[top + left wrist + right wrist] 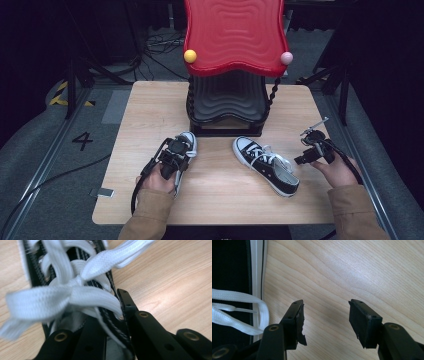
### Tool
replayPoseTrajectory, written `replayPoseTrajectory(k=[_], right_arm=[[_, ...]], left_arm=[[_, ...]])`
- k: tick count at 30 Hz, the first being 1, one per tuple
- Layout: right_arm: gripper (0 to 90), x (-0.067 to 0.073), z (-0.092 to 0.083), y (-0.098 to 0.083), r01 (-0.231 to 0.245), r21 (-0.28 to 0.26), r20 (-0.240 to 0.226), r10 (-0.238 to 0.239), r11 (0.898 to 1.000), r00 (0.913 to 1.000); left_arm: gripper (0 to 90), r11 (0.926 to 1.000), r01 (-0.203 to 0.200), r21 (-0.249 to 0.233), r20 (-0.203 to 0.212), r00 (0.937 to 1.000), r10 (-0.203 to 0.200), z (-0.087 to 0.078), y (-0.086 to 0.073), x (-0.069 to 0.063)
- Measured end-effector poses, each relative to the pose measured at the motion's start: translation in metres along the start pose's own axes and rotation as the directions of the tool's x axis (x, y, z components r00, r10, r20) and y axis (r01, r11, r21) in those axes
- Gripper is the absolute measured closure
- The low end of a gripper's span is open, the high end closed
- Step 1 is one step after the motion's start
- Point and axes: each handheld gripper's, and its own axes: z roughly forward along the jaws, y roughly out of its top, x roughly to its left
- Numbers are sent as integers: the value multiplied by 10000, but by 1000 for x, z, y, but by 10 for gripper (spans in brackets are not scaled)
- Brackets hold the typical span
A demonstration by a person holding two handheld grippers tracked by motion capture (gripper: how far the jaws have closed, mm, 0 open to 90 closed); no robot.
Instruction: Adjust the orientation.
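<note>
Our left tongs (117, 322) pinch the collar edge of the left sneaker (186, 146), its white laces (62, 293) seen close, while our right tongs (325, 320) gape empty over the worktop (150, 107) beside the second sneaker (265, 165), before the red-topped rack (232, 35).

The high view looks from above the person's side, forward and down, on the whole light wooden table (150, 115), with the red wavy plastic shelf stand (232, 35) at the far edge. The left gripper view sits very near the black canvas sneaker with white laces at the left (75, 290), looking along the left gripper (107, 322); the high view shares this shoe (189, 141). The right gripper view looks down along the right gripper (325, 315) close to the table top (337, 270); at its left edge is the second black canvas sneaker (232, 277), which the high view shows in the middle (265, 165).
</note>
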Motion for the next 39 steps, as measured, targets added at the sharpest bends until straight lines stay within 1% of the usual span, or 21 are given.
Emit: replayPoseTrajectory(k=[2,4,6,7,8,12,13,14,16,17,18,19,23,26,27,29,30,31,34,36,39], right_arm=[[459,0,0,1,11,-23,16,-11,10000,10000],[460,0,0,1,19,-6,19,-19,10000,10000],[459,1,0,1,83,-9,30,-83,10000,10000],[458,1,0,1,82,-7,24,-82,10000,10000],[458,1,0,1,68,-9,18,-68,10000,10000],[458,-1,0,0,-17,-30,40,17,10000,10000],[458,-1,0,0,-17,-30,40,17,10000,10000],[459,-1,0,-2,-20,-11,2,20,10000,10000],[459,-2,0,-3,-34,-14,41,34,10000,10000],[459,-2,0,-5,-99,2,43,99,10000,9999],[459,-3,0,-6,-91,-10,52,91,10000,9999],[459,-3,-1,-7,-141,-27,60,141,9999,9999],[460,-5,-1,-11,-252,-7,119,252,9997,9996],[461,-6,0,-15,-279,37,116,279,9996,9995],[461,-6,0,-15,-279,37,116,279,9996,9995],[461,-6,0,-18,-385,84,156,383,9992,9991],[461,-7,0,-19,-407,89,163,406,9991,9990],[461,-7,0,-20,-388,113,181,386,9992,9991],[462,-7,0,-22,-430,133,217,427,9990,9989],[464,-6,1,-23,-419,143,221,416,9990,9989],[465,-5,1,-24,-387,149,244,383,9991,9990]], left_arm=[[861,9999,-40,-113,84,10000,41,-3,0,-1],[861,9998,-105,-142,392,9992,110,-6,0,-2],[862,9997,-200,-105,430,9989,204,-8,1,-6],[862,9993,-354,-110,470,9983,359,-10,1,-8],[862,9991,-392,-128,530,9978,398,-11,1,-11],[862,9973,-672,-309,726,9949,693,-22,5,-19],[862,9973,-672,-309,726,9949,693,-22,5,-19],[861,9953,-880,-397,718,9933,907,-28,7,-24],[862,9929,-1073,-509,768,9908,1110,-34,9,-29],[862,9929,-1073,-509,768,9908,1110,-34,9,-29],[862,9902,-1263,-601,875,9875,1313,-41,11,-33],[861,9894,-1296,-659,895,9868,1352,-43,11,-35],[861,9833,-1572,-916,849,9826,1650,-55,16,-42],[861,9803,-1663,-1065,953,9797,1765,-63,21,-45],[861,9803,-1663,-1065,953,9797,1765,-63,21,-45],[861,9767,-1769,-1216,956,9773,1889,-69,25,-47],[861,9767,-1769,-1216,956,9773,1889,-69,25,-47],[861,9733,-1853,-1357,909,9759,1985,-73,28,-49],[861,9709,-1890,-1474,852,9755,2028,-77,32,-50],[861,9680,-1940,-1591,741,9754,2077,-80,38,-51],[861,9663,-1922,-1715,634,9766,2055,-82,48,-51]])
